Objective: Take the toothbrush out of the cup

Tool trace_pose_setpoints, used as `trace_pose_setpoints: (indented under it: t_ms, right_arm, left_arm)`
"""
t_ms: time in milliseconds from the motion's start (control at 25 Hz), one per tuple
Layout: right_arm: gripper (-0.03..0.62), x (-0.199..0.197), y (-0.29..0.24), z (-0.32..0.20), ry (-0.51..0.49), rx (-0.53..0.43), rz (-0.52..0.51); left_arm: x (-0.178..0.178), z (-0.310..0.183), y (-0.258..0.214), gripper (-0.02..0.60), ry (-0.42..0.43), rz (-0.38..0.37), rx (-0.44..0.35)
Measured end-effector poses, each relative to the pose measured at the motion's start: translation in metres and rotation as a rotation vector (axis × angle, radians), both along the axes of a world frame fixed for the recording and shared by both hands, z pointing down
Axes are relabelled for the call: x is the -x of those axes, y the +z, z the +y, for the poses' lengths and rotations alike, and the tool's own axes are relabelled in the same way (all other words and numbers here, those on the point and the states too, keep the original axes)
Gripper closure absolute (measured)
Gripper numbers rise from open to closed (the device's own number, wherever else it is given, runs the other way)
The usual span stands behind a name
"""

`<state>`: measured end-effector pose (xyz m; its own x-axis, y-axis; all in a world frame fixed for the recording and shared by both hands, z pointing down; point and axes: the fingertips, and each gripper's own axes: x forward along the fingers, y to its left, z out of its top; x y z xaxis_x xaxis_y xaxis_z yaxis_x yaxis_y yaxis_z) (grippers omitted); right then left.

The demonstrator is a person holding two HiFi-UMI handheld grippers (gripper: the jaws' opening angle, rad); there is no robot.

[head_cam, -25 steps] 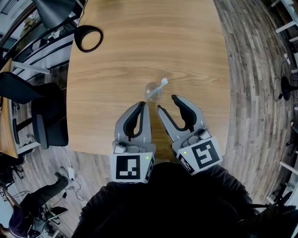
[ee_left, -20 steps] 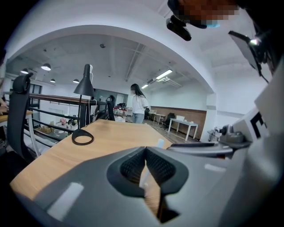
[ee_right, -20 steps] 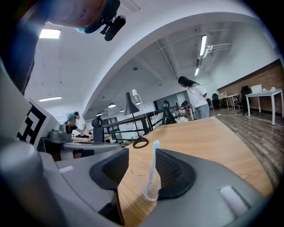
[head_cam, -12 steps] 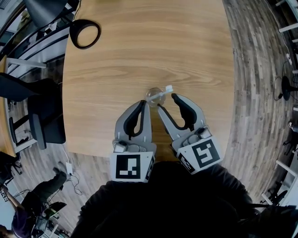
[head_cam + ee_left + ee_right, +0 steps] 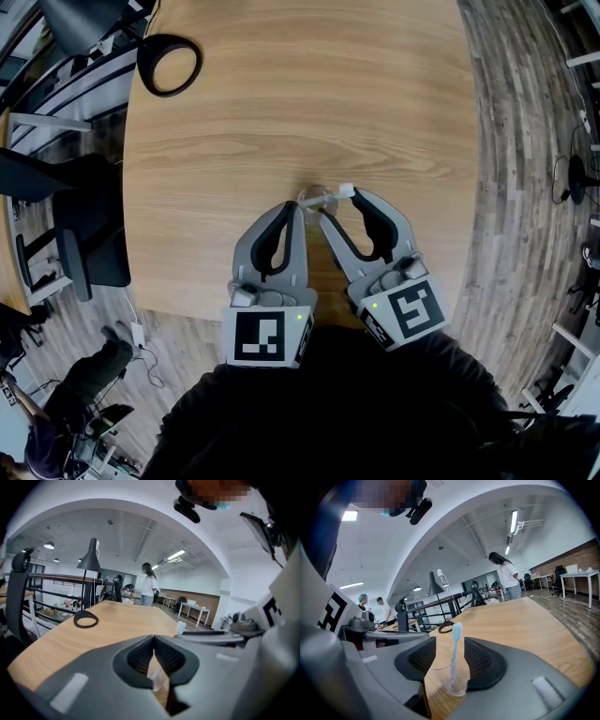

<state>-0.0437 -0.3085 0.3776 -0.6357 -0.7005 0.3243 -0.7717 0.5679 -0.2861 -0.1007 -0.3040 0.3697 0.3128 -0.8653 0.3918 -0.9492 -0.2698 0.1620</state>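
- Table (image 5: pixel 281 94): one, wooden.
- Lamp base (image 5: pixel 169 66): one, a black ring at the far left corner.
- Cup (image 5: pixel 451 677): one, clear, near the table's front edge.
- Toothbrush (image 5: pixel 454 644): one, standing in the cup with its head above the rim. Only the right gripper view showed this; the head view showed just rim and brush head.
- Right gripper (image 5: pixel 337 206): jaws wide, cup between them.
- Left gripper (image 5: pixel 295 211): jaws pressed together, tip just beside the cup.

Toothbrush (image 5: pixel 454 644) top free above cup (image 5: pixel 452 680), btwn right claw's (image 5: pixel 451 658) spread jaws; left claw (image 5: pixel 293 210) crowds cup's left.

The cup (image 5: pixel 315 199) holding the toothbrush (image 5: pixel 345 190) stands between left tool (image 5: pixel 292 210) and right tool (image 5: pixel 339 206).
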Motion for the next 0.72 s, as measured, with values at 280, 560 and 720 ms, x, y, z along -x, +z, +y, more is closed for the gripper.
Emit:
trace_pose_setpoints:
  t_ms: [280,560,720]
  right_arm:
    - [0.407,0.003,0.009,-0.005,-0.006,0.017,0.009]
    - [0.418,0.007,0.017,-0.007,-0.014,0.034,0.023]
    - [0.439,0.009,0.019,-0.009,-0.013,0.037,0.027]
  left_arm:
    - [0.003,-0.005,0.009,0.574,-0.005,0.007,0.016]
    - [0.007,-0.007,0.017,0.574,-0.008,0.013,0.035]
    - [0.009,-0.009,0.019,0.574,-0.01,0.015,0.037]
